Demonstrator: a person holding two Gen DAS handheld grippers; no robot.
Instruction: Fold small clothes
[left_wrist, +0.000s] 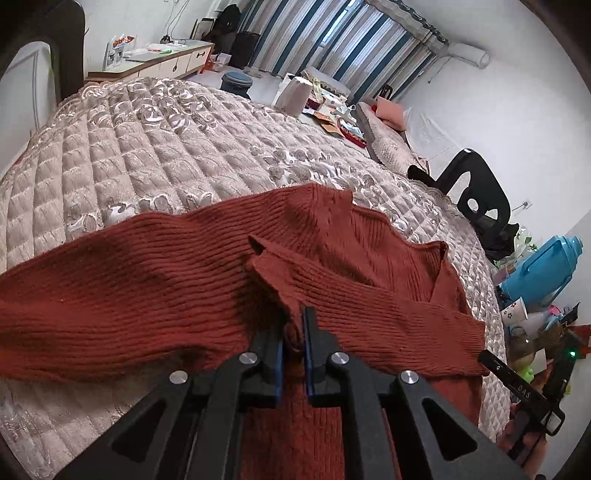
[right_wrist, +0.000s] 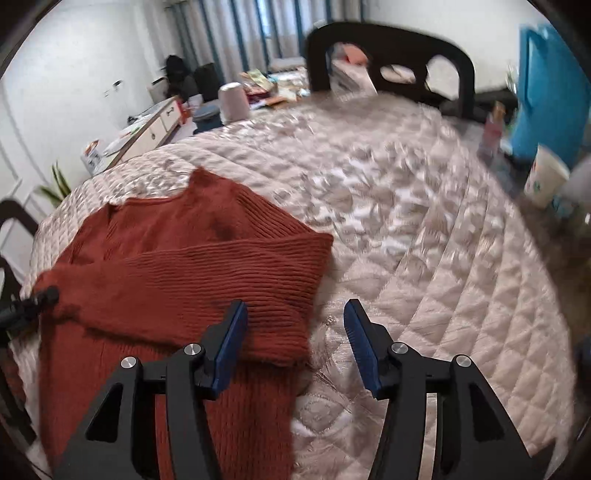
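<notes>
The left gripper (left_wrist: 293, 334) is right up close, with its two blue pads nearly together. A little fold of the red sweater (left_wrist: 184, 266) is pinched between them. It is the end of a sleeve (left_wrist: 280, 273) that crosses over the sweater's front.

The right gripper (right_wrist: 295, 325) has its jaws spread wide with nothing held. One blue pad (right_wrist: 231, 341) sits over the edge of the other sleeve (right_wrist: 240, 266), which lies folded across the sweater. The other pad is over the bare quilt (right_wrist: 424, 240).

The sweater lies flat on the pale quilted bed cover, close to the near edge of the bed. Its V neck (left_wrist: 441, 266) points toward the far side. A black chair (right_wrist: 391, 55) stands past the bed. A blue jug (left_wrist: 546, 273) and a white cup (right_wrist: 545, 181) sit off to the side.
</notes>
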